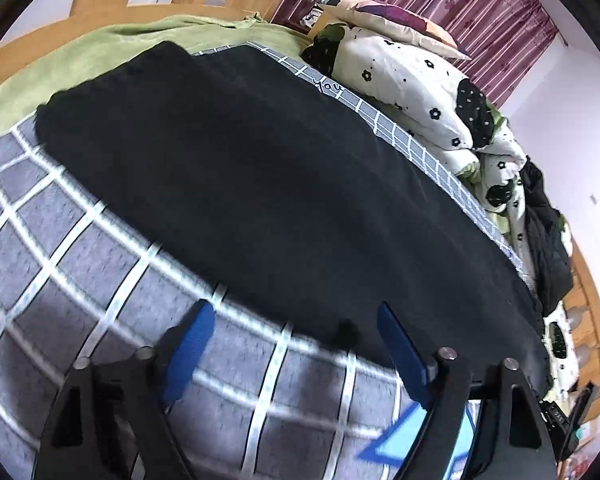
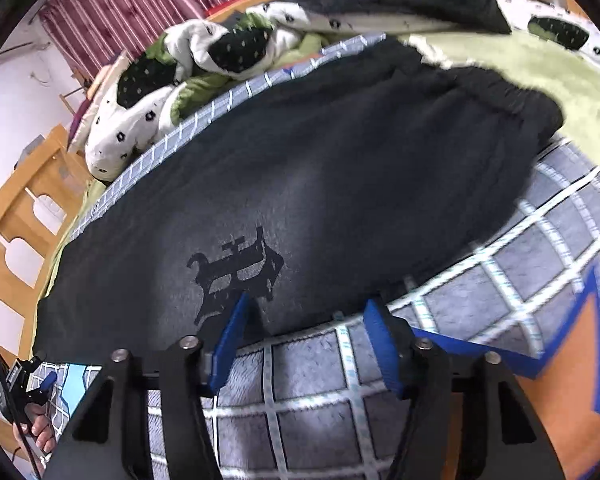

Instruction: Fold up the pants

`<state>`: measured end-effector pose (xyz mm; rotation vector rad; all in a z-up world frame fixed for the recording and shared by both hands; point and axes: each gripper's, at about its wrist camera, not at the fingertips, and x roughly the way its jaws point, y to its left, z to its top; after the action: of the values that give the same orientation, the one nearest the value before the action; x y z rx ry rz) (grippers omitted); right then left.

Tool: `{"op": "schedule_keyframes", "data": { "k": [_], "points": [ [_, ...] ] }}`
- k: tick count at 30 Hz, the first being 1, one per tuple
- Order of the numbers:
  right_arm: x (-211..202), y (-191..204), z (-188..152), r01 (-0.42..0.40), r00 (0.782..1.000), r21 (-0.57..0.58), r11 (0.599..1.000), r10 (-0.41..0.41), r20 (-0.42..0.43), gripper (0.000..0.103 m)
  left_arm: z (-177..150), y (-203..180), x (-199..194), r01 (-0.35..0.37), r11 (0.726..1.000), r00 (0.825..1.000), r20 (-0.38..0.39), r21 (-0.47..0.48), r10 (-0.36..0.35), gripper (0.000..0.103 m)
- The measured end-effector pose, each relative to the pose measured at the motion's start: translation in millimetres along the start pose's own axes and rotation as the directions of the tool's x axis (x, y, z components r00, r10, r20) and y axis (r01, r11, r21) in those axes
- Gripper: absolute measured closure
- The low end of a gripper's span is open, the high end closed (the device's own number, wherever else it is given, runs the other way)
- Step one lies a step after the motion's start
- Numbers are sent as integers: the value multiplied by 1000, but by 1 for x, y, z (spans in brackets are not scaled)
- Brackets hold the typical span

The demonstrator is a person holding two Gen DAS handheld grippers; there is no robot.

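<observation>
Pants (image 2: 300, 168) lie lengthwise across bed (image 2: 500, 280), near edge just ahead of both left gripper (image 1: 296, 328) and right gripper (image 2: 308, 320), fingers wide, empty.

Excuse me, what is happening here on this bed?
A person holds a two-finger gripper in each hand over black pants that lie spread flat on a grey checked bedsheet. The left gripper and the right gripper both hang open at the near edge of the pants. Neither holds any cloth.
</observation>
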<state>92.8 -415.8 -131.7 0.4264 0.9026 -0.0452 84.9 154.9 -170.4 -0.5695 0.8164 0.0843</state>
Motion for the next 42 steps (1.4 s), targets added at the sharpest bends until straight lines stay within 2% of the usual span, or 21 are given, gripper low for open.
{"op": "schedule_keyframes", "data": {
  "k": [1,2,3,4,5,6,9,11,14,18,21,29,32,35,36,38,39,41,42],
  "points": [
    [3,4,0,18,1000,-3,1000,-18,12,48,3,-3,5,-21,1000,1000,2,0,21,37],
    [6,8,0,34,999,-15,999,-34,25,54,7,-5,9,-37,999,999,3,-2,37,50],
    [11,15,1,53,998,-39,998,-52,28,60,10,-6,11,-64,998,998,11,-4,64,77],
    [13,19,2,62,998,-57,996,-60,27,76,12,-7,12,-97,995,995,21,-5,97,87],
    [14,22,5,64,998,-63,996,-62,32,83,18,-7,14,-98,995,995,20,-6,98,90],
    [13,26,7,62,998,-61,996,-60,36,84,23,-8,13,-87,996,996,23,-5,87,91],
    [0,40,19,89,994,-74,993,-84,67,87,35,-15,-10,-59,998,996,63,9,59,92],
    [-16,56,31,100,991,-128,987,-87,97,88,54,-33,-25,-65,995,993,104,75,57,92],
    [-38,75,55,78,988,-197,977,-49,145,88,78,-55,-41,-72,983,984,174,167,42,92],
    [-39,77,93,-4,988,-181,984,31,149,88,106,-71,-36,-88,971,978,204,224,41,92],
    [-30,79,110,-35,984,-181,983,65,165,88,125,-81,-18,-109,961,975,217,254,53,92],
    [34,107,163,23,979,-248,968,28,203,88,166,-116,65,-205,927,952,283,315,114,92],
    [69,112,179,80,978,-248,965,-27,208,88,168,-124,101,-225,922,955,259,314,144,92],
    [104,108,181,108,984,-234,966,-69,166,85,160,-127,127,-236,921,961,216,308,174,92],
    [114,105,178,115,986,-230,966,-83,146,84,157,-129,133,-247,916,960,206,316,188,89],
    [129,102,167,165,983,-253,953,-138,121,76,150,-134,136,-271,900,958,185,340,219,81],
    [130,101,162,180,981,-269,946,-152,121,74,147,-136,133,-270,897,960,168,349,223,74],
    [122,100,152,202,977,-301,932,-170,130,62,138,-139,120,-249,900,967,151,357,207,60],
    [110,98,147,201,976,-301,932,-164,144,58,131,-138,109,-230,906,971,148,355,189,46]
  ]
}}
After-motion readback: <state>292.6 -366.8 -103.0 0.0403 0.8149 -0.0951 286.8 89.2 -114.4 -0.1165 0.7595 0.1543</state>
